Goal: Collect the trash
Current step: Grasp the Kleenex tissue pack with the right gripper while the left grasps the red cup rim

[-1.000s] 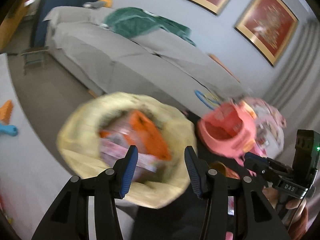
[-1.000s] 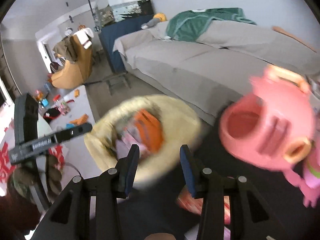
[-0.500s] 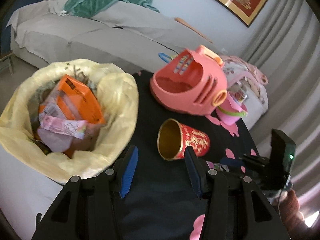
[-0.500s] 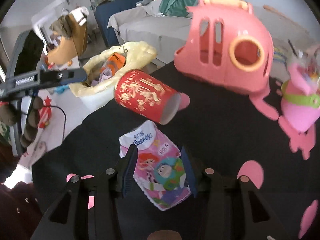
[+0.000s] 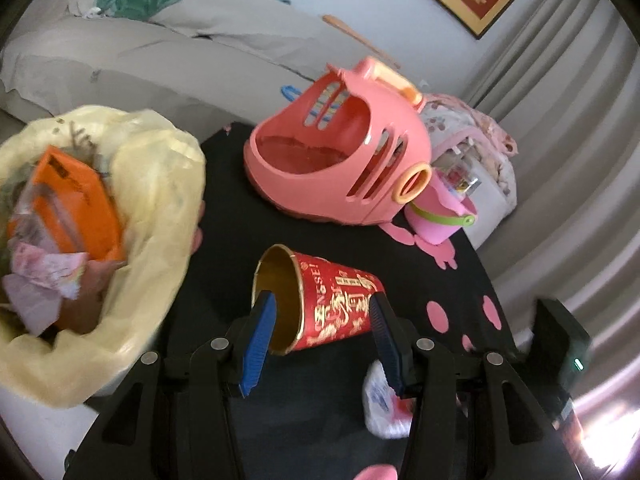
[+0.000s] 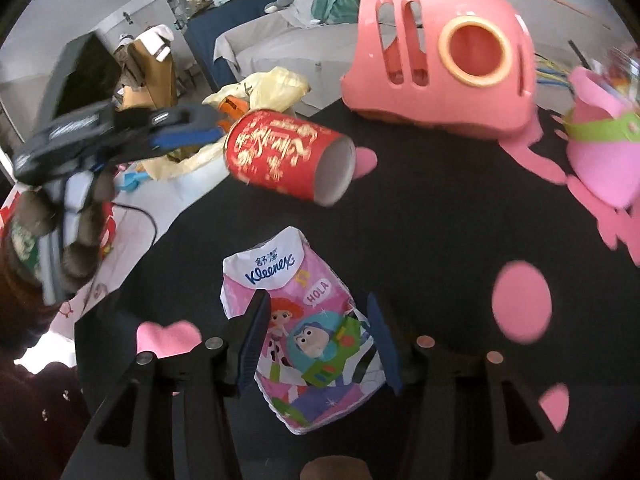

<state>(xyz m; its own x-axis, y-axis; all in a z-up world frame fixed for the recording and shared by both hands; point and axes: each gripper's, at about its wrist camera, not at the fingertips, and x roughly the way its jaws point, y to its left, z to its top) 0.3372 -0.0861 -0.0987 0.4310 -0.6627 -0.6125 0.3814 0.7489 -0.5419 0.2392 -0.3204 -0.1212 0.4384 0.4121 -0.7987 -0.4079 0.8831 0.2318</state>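
Observation:
A red paper cup with gold lettering (image 5: 332,308) lies on its side on the black table; it also shows in the right wrist view (image 6: 288,156). My left gripper (image 5: 320,338) is open, its fingers on either side of the cup's mouth end. A pink Kleenex tissue packet (image 6: 308,332) lies flat on the table; its white end also shows in the left wrist view (image 5: 384,408). My right gripper (image 6: 316,340) is open, straddling the packet. A yellow trash bag (image 5: 160,184) with an orange box and wrappers inside stands left of the table.
A big pink plastic toy carrier (image 5: 340,152) and a small pink bucket (image 5: 440,216) stand at the table's far side. The black tablecloth (image 6: 440,220) has pink spots. A grey sofa (image 5: 180,36) lies behind. The left gripper (image 6: 120,136) shows in the right wrist view.
Both grippers have swung from the trash bag down to the table. The left has closed in around the red cup, the right around the tissue packet. Both stay open.

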